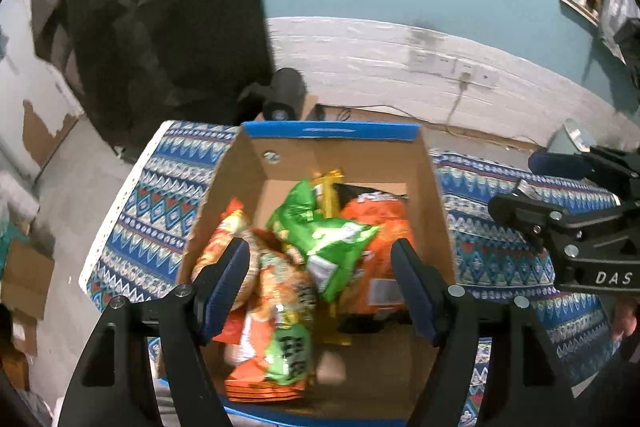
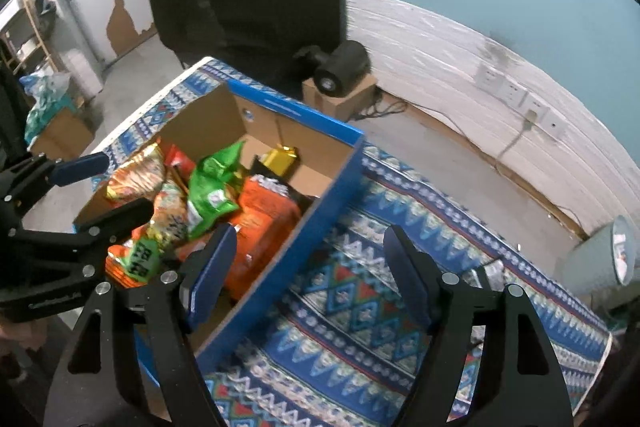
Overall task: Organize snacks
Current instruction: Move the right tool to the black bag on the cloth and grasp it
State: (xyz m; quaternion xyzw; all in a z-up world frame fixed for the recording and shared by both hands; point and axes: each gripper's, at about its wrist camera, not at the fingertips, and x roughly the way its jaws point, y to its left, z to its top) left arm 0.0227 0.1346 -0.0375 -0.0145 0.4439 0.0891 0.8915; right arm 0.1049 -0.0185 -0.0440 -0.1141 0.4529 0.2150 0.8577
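Spreading across the lower half of both views, a table [image 2: 360, 307] under a blue patterned cloth carries an open cardboard box [image 1: 332, 131] with a blue outer skin. In the left wrist view the box fills the centre of the frame; in the right wrist view it sits at centre left, its long blue wall running diagonally down toward the bottom.

Inside lie the snacks, loosely heaped: a large orange bag [image 1: 380, 227] at centre right, a green bag [image 1: 332, 239] crumpled on top at the middle, an orange-and-green packet [image 1: 280, 339] toward the lower centre, another orange packet [image 1: 224, 239] against the left wall, and a small gold packet [image 2: 282, 157] near the far end.

The left hand-held gripper [image 1: 320, 287] hangs over the pile with its blue pads spread wide, holding nothing. The right hand-held gripper [image 2: 308, 275] is likewise parted and empty, poised above the box's right wall and the cloth just beside it.

Judging by this, the step in hand is choosing a packet to pick from the heap. The next move likely calls for lowering the left jaws around the green bag, pinching crinkly film without dragging its neighbours.
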